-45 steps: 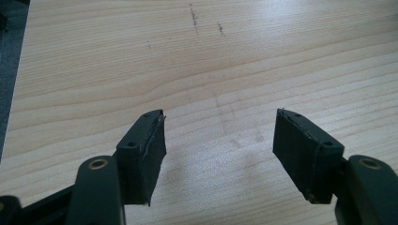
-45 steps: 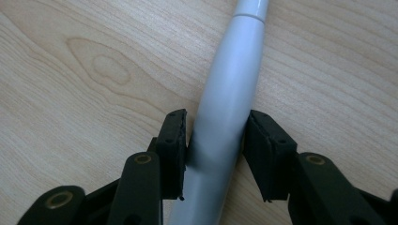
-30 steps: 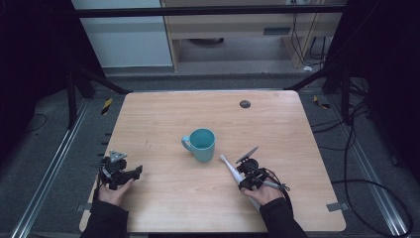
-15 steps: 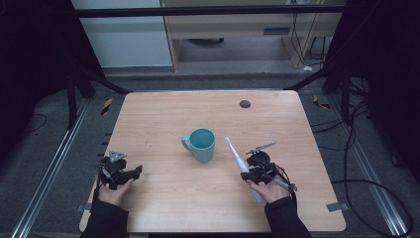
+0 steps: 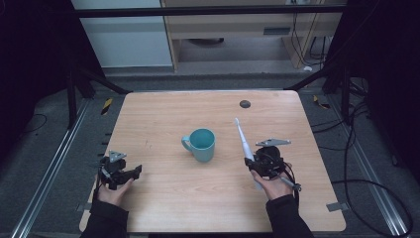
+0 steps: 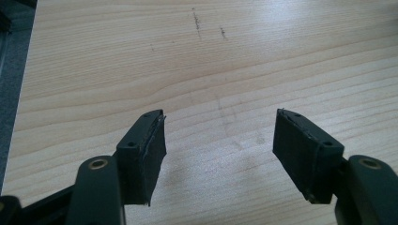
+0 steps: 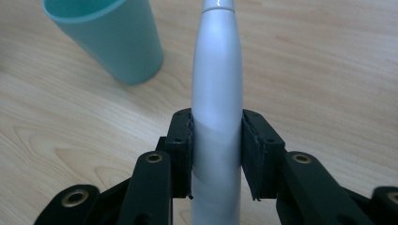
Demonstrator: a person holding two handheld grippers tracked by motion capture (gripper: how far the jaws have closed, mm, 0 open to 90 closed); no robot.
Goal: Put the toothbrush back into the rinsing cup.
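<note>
Pale wooden table [image 5: 163, 124], light grain, a few faint dark scuffs. Teal mug [image 5: 200, 144] about mid-table, handle sticking out to its left, nothing visible inside. Plain plastic-looking finish, tapering sides in the right gripper view.

Right gripper [image 5: 253, 167] near the front right, clamped on a long silvery-white electric-toothbrush-looking wand [image 5: 242, 140]. Smooth satin body, fat where pinched between the black jaws, narrowing toward a thin white tip that angles up and away toward the far side of the table. Sits just right of the mug, not touching it. Close up [image 7: 217, 84], a seam ring near the top of the handle; no logo, label or lettering readable anywhere on it or the mug.

Left gripper [image 5: 132, 173] at the front left, well apart from the mug, jaws spread wide with only bare wood between them. Pads [image 6: 149, 154] look a bit frayed at the edges.

Small dark round disc [image 5: 244, 104] near the far edge; can't tell what.
</note>
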